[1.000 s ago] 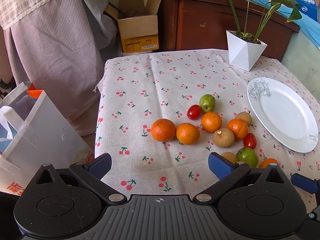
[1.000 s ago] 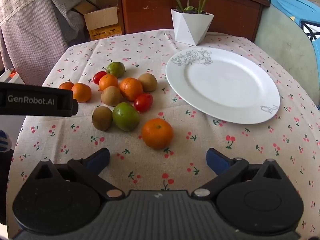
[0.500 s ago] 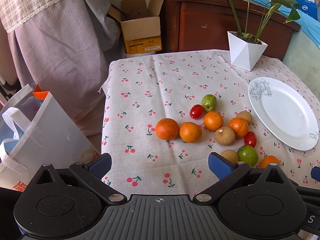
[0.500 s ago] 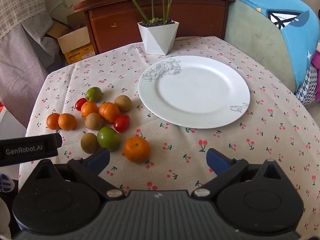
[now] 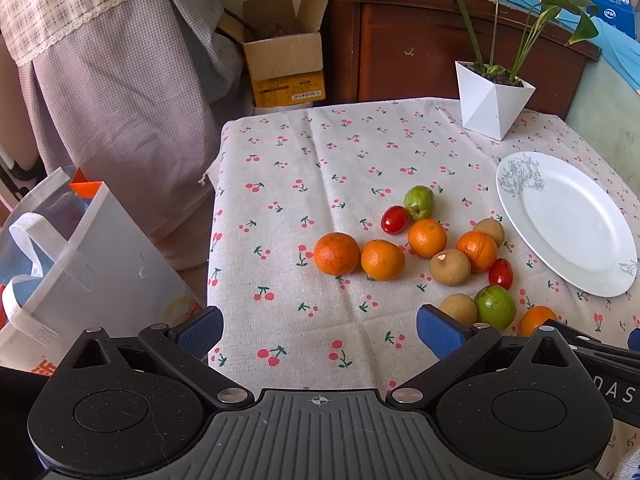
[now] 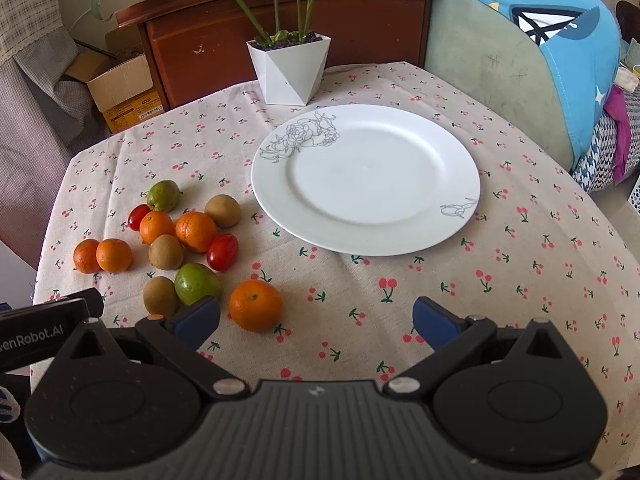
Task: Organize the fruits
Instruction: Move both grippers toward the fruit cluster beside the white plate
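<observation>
While both hand-held grippers (image 5: 320, 330) (image 6: 316, 318) gape wide (holding nothing), fruits (image 6: 188, 246) lie beside the plate (image 6: 366, 180).

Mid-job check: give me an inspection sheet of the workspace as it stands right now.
Surface: cherry-print tablecloth, flat.
Job's things: white plate holds nothing; five oranges, three kiwis, two green fruits and two red tomatoes lie loose beside it; nearest orange sits apart from the cluster.
Clutter: white planter at the table's far edge.
Grippers: left gripper and right gripper both open, holding nothing.
Cables: nothing seen.
Surroundings: cardboard box, white bag, wooden cabinet.
</observation>
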